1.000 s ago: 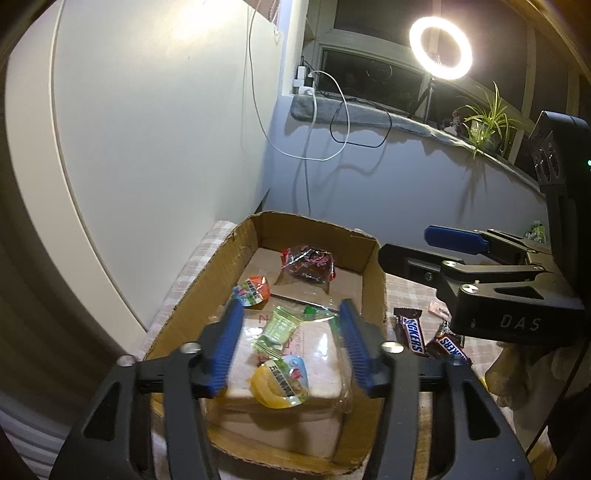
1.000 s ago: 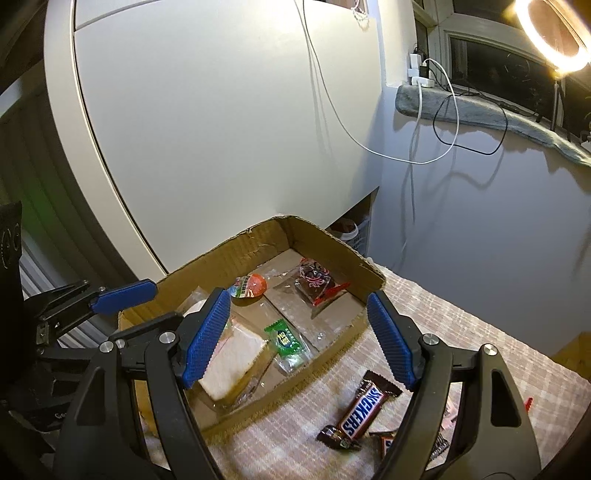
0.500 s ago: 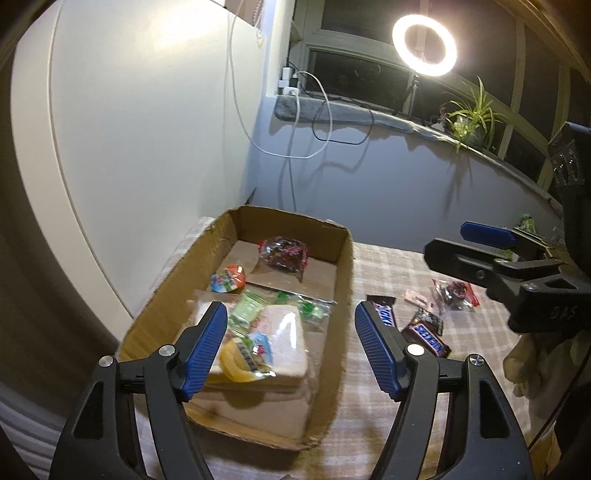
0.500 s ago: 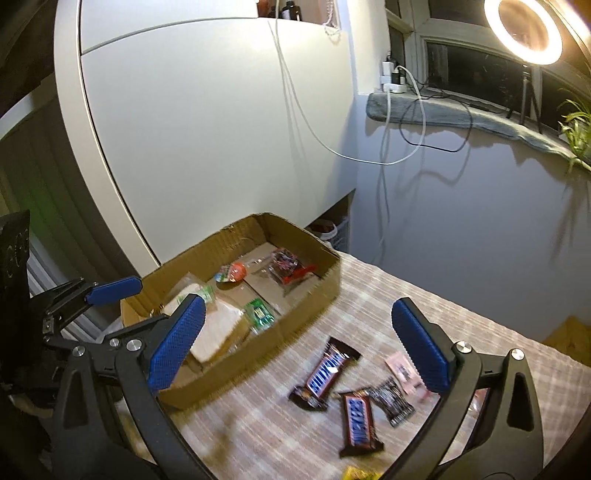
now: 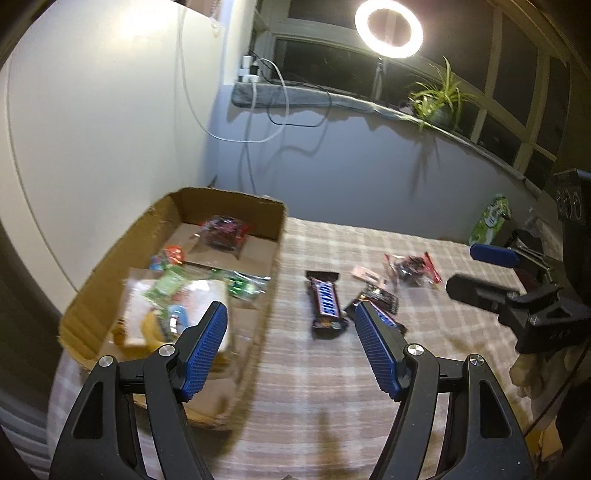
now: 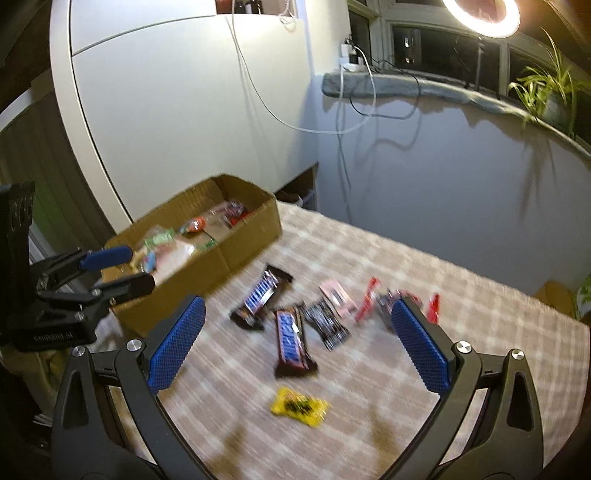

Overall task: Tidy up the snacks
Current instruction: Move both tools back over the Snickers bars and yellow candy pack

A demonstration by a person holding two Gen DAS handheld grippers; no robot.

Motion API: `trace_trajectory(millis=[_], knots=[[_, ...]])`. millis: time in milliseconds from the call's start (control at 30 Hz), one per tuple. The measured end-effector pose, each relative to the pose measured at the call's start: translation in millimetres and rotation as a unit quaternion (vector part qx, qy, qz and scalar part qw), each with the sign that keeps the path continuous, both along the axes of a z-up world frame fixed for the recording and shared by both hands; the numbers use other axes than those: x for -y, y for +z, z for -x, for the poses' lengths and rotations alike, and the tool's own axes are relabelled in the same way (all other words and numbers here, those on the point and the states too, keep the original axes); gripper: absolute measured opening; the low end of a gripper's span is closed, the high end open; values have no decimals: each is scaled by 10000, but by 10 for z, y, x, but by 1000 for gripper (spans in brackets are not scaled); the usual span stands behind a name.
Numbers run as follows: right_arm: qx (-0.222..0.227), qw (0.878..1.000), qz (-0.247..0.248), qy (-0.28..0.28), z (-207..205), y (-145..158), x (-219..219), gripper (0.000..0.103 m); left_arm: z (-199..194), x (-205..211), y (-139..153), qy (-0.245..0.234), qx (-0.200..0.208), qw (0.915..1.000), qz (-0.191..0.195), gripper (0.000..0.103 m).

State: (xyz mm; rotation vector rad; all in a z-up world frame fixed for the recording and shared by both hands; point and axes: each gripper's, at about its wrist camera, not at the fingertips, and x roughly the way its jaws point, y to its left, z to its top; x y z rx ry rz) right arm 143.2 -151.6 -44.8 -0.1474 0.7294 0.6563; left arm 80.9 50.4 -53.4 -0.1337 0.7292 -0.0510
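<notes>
A cardboard box [image 5: 258, 295] [image 6: 243, 243] with several snacks in it stands at the table's left. Loose on the checked cloth lie two Snickers bars [image 5: 325, 302] [image 6: 291, 339], a dark wrapper [image 6: 327, 323], a pink packet [image 6: 338, 293], a red-edged clear packet [image 5: 412, 266] and a yellow candy [image 6: 299, 406]. My left gripper [image 5: 291, 350] is open and empty, over the box's right wall. My right gripper [image 6: 299, 350] is open and empty, above the Snickers bars.
A green carton [image 5: 491, 221] stands at the table's far right edge. White wall and cabinet are behind the box. A windowsill with cables, a plant [image 5: 439, 99] and a ring light [image 5: 388, 27] runs along the back.
Both grippers have pulled back and swung right, from over the box to the loose snacks on the cloth. The left gripper's jaws have opened wider. The yellow-wrapped snack stays in the box.
</notes>
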Motion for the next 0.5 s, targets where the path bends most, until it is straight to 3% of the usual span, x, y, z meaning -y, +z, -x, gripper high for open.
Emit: trace_trajectory(millis=[233, 333, 500], knots=[[-168, 9991, 194, 350, 172, -281, 193, 102, -29, 239, -82, -281, -95, 9995, 57, 69], [-284, 9965, 333, 711, 225, -409, 190, 93, -59, 336, -120, -421, -189, 9989, 123, 60], [-444, 9898, 547, 1235, 243, -599, 146, 77, -169, 530, -221, -655, -417, 9968, 214, 59]])
